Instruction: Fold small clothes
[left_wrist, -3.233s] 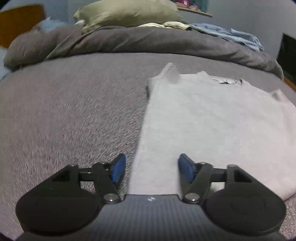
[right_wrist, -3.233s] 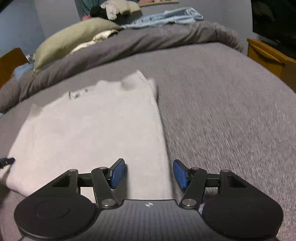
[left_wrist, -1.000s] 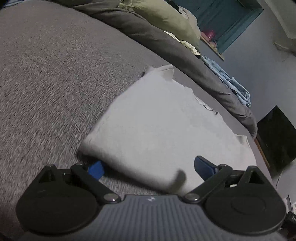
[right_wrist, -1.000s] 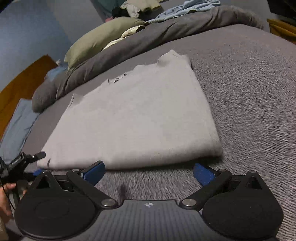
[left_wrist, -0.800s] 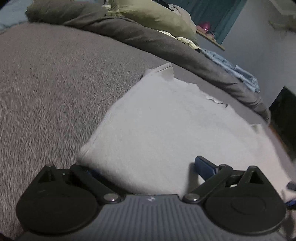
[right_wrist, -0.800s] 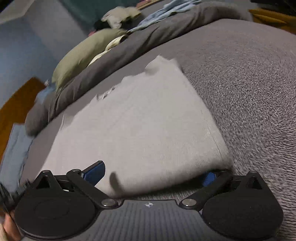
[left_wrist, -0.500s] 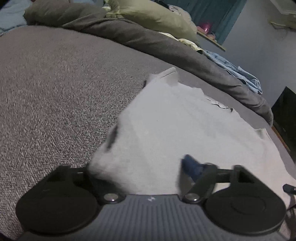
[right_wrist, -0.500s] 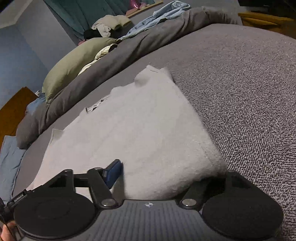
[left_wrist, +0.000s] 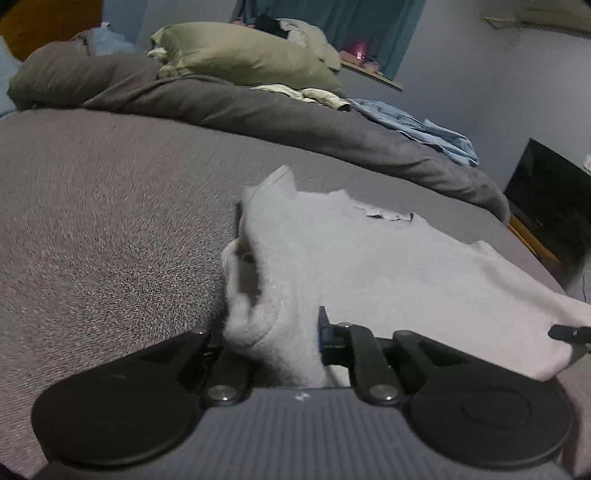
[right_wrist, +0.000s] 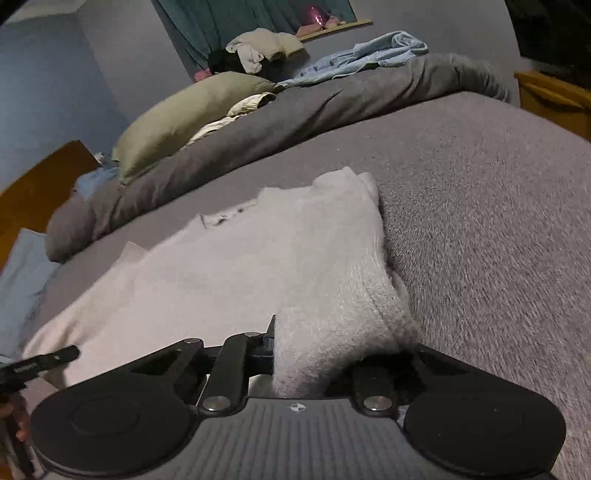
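Note:
A pale grey knitted garment (left_wrist: 369, 266) lies flat on the grey bed cover (left_wrist: 92, 221), its near edge lifted. In the left wrist view my left gripper (left_wrist: 271, 332) is closing its jaws on the near left corner, and the cloth bunches between the blue pads. In the right wrist view the same garment (right_wrist: 240, 266) has its near right corner bunched in my right gripper (right_wrist: 332, 347), whose jaws are also closing on it. The cloth hides one finger of each gripper.
A rolled dark grey duvet (left_wrist: 295, 122) and an olive pillow (left_wrist: 240, 55) lie across the far side of the bed, with blue clothes (left_wrist: 424, 129) beside them. A dark screen (left_wrist: 546, 199) stands at the right. Wooden furniture (right_wrist: 554, 99) borders the bed.
Both grippers went from wide open around the garment's near corners to closed on them. Both have risen, and the near edge of the garment has come up off the bed.

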